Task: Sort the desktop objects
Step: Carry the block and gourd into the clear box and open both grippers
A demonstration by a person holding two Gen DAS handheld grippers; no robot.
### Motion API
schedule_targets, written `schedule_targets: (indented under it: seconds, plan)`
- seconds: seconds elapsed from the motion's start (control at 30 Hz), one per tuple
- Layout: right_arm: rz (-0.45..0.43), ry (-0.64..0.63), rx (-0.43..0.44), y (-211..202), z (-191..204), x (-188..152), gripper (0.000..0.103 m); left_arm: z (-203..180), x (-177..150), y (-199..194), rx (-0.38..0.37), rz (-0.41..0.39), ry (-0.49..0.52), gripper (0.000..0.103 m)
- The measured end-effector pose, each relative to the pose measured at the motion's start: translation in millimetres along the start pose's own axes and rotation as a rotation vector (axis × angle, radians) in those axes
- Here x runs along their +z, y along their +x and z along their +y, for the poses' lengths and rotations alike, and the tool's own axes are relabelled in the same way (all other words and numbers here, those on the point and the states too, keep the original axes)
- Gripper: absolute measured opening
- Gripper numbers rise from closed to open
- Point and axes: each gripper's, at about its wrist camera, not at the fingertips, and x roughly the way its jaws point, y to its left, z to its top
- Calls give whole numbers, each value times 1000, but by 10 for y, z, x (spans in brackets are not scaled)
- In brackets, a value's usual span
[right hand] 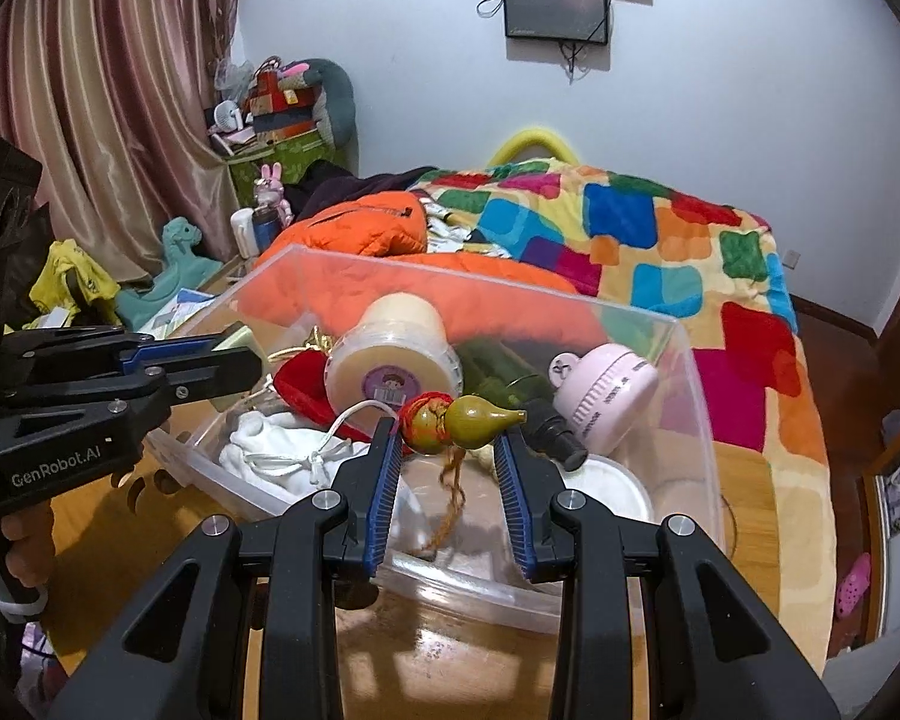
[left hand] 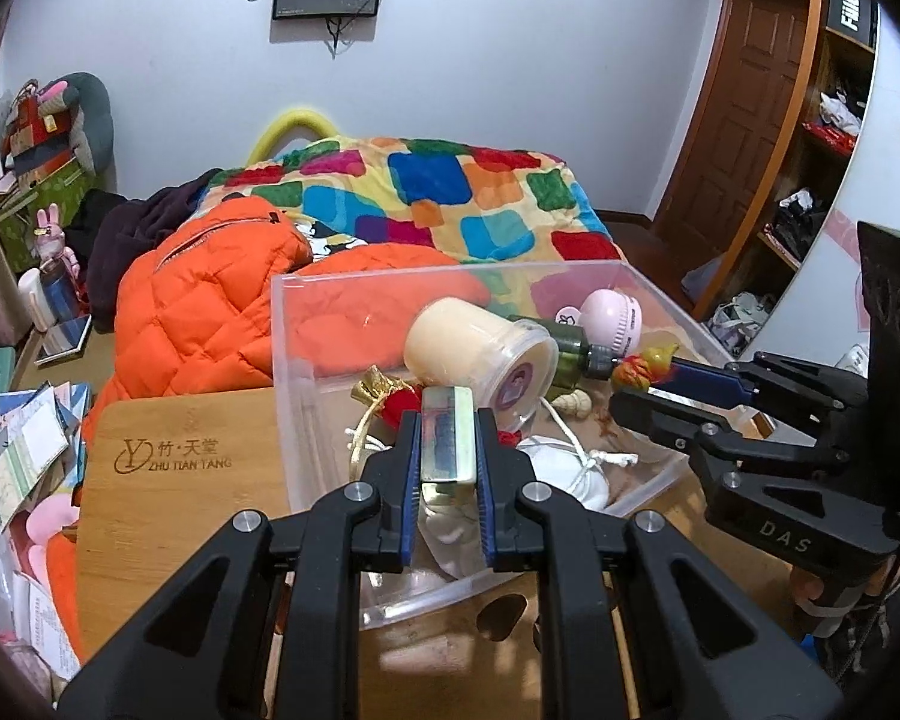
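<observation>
Clear plastic storage bin (left hand: 654, 294) sits on a wooden tabletop (left hand: 168, 516), and both grippers are hanging over its near edge. The left gripper (left hand: 448, 450) has its blue-padded jaws clamped on a small metal tin (left hand: 447, 441), silvery-green and rectangular, held upright over the bin's near-left side. The right gripper (right hand: 450, 450) has a little gourd charm (right hand: 462, 417) between its jaws, green and reddish with a brown tassel cord dangling down. It's lying sideways at the fingertips and looks pinched end to end, though I can't tell how firm the grip is. Already in the bin: a cream-coloured jar (right hand: 390, 354) tipped on its side with a purple sticker on the lid, a dark green spray bottle (right hand: 522, 396) lying flat, a pink round timer (right hand: 606, 390) leaning at the right side, a white drawstring pouch (right hand: 282, 450) near the front left, and something red with gold trim (left hand: 390, 396) behind it. A bamboo board (left hand: 174, 462) with a burned-in logo lies just left of the bin. An orange puffer jacket (left hand: 210, 300) and a patchwork blanket (left hand: 450, 186) cover the bed behind.
</observation>
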Motion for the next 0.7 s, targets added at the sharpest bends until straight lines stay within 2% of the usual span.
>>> schedule_targets:
  seconds: [0.2, 0.7]
  plan:
    - [13, 3, 19, 98, -10, 14, 29, -31, -7, 64, 13, 5, 15, 15]
    - [45, -7, 14, 228, 18, 80, 29, -100, -9, 174, 115, -8, 84, 15]
